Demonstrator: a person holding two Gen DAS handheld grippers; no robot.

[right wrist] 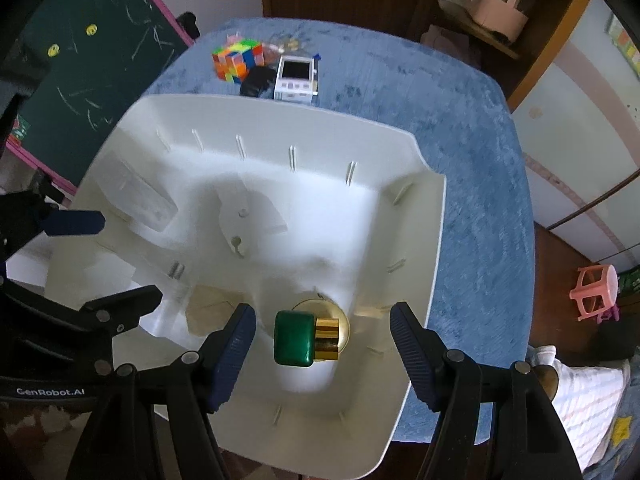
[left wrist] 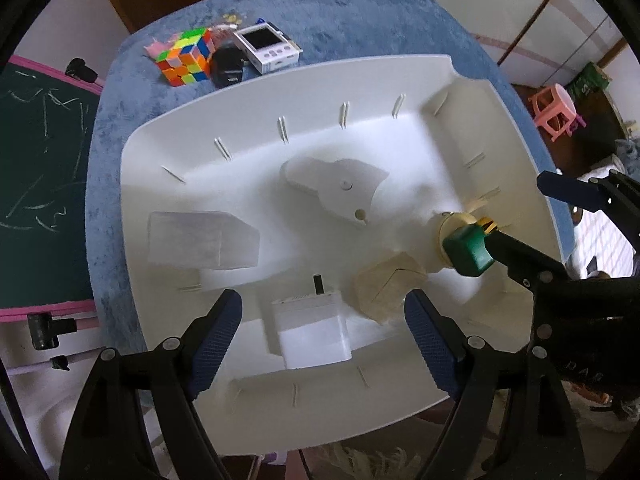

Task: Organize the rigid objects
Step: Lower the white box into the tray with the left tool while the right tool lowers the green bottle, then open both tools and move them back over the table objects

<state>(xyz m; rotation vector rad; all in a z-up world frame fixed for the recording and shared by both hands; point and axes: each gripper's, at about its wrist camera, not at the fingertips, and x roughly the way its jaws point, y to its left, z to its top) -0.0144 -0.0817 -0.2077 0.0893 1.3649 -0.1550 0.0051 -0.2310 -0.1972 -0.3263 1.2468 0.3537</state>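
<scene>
On the blue cloth [left wrist: 360, 20], beside a chalkboard [left wrist: 40, 180], both claws [left wrist: 322, 334] [right wrist: 323, 354] gape empty over the white bin [left wrist: 460, 80].

Both wrist views show strong fisheye curvature: we see the blue tabletop [left wrist: 360, 20] bulge into a dome, and a black vignette ring closes each frame's corners. Illumination is soft and diffuse, brightest at frame centre, where the white bin [left wrist: 248, 128] is overexposed and its inner walls lose detail in glare. We note pale grey shadows beneath the white objects inside it and under its rim. The margins fall dim, notably the upper centre and the chalkboard [right wrist: 80, 40] at upper left. Focus is moderate; the green-capped bottle [right wrist: 294, 338] reads fairly sharp, while the bin floor around it appears smeared. Colours look slightly washed.
</scene>
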